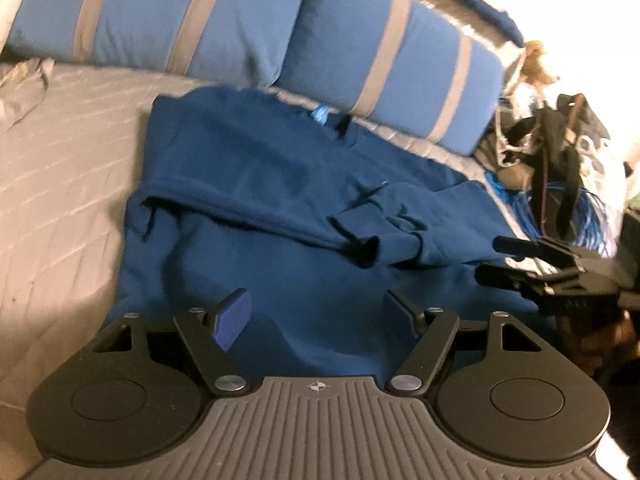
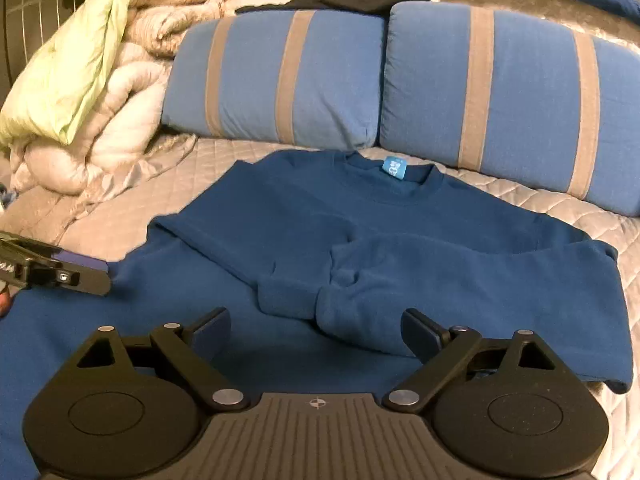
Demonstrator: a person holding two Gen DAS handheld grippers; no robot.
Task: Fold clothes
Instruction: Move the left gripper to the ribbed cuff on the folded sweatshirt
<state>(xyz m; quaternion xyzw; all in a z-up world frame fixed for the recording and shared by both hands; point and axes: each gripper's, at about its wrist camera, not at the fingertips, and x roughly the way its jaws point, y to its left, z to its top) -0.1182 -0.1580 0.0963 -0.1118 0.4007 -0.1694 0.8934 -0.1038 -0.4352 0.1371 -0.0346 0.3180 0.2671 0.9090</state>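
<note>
1. As laid out on the quilted grey bedspread [image 2: 560, 208], the blue sweatshirt [image 2: 304, 216] lies flat, collar and light blue neck label [image 2: 395, 167] toward 12 o'clock, both sleeves folded inward with cuffs meeting at centre.
2. Left gripper [image 1: 316, 316]: jaws spread apart, nothing between them, positioned over the sweatshirt's lower body; it also shows at 9 o'clock in the right wrist view.
3. Right gripper [image 2: 316, 332]: jaws spread apart, holding nothing, above the hem area; seen at 3 o'clock in the left wrist view.
4. Two blue striped pillows [image 2: 276, 76] stand at 12 o'clock; a bundled comforter [image 2: 92, 80] sits at 10 o'clock.
</note>
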